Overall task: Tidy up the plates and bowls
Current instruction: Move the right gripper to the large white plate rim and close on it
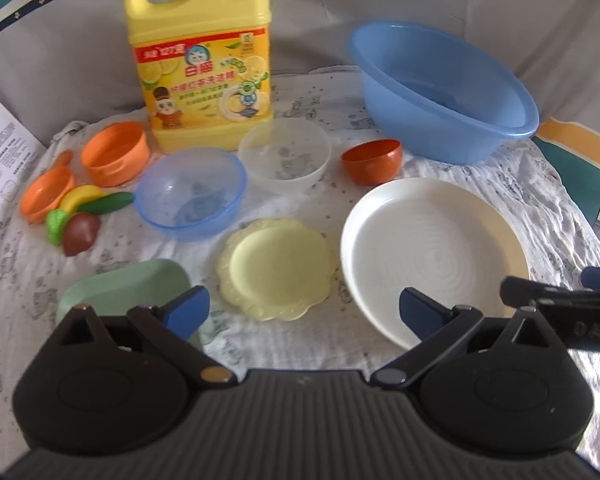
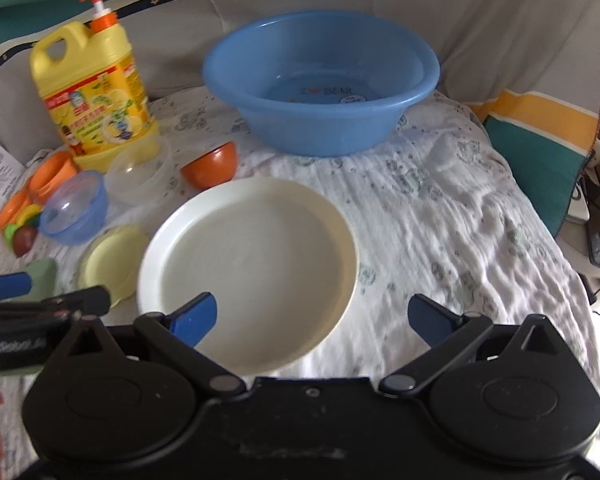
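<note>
We see both grippers hovering empty over a cloth-covered bed (image 2: 440,208). Left gripper (image 1: 304,314) fingers spread wide, above the near edge of the yellow scalloped plate (image 1: 276,268). Right gripper (image 2: 312,320) fingers spread too, left fingertip over the near rim of the big white plate (image 2: 248,256). Green dish (image 1: 120,284) near left, partly under the left gripper. Blue bowl (image 1: 190,192) and clear bowl (image 1: 284,156) sit behind the yellow plate, small orange bowl (image 1: 374,160) right of them. Blue basin (image 2: 320,80) far right, detergent jug (image 1: 200,60) far left, toy food (image 1: 80,216) at left edge.
</note>
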